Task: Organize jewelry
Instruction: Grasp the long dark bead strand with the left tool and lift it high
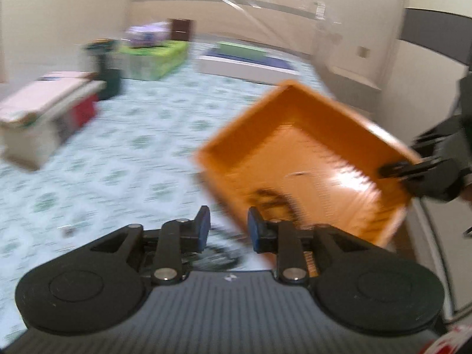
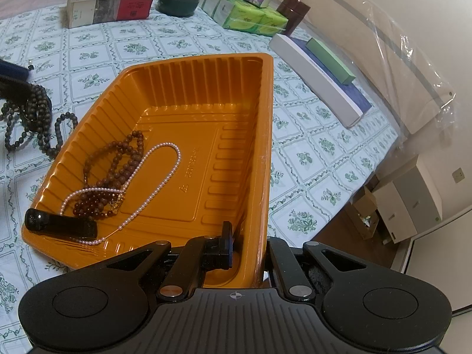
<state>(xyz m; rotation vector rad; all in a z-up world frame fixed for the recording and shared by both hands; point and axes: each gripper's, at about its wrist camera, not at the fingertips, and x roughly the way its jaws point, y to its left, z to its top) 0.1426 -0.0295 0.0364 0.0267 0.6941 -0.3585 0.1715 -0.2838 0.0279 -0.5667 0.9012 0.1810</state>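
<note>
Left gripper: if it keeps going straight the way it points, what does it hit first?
Likely the near left corner of the ribbed orange plastic tray, just ahead of the open left gripper. The picture is motion-blurred, so depth is uncertain; it might instead slip past onto the green floral tablecloth.

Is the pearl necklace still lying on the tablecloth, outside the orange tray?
No, the pearl necklace lies inside the orange tray, next to brown beads.
</note>
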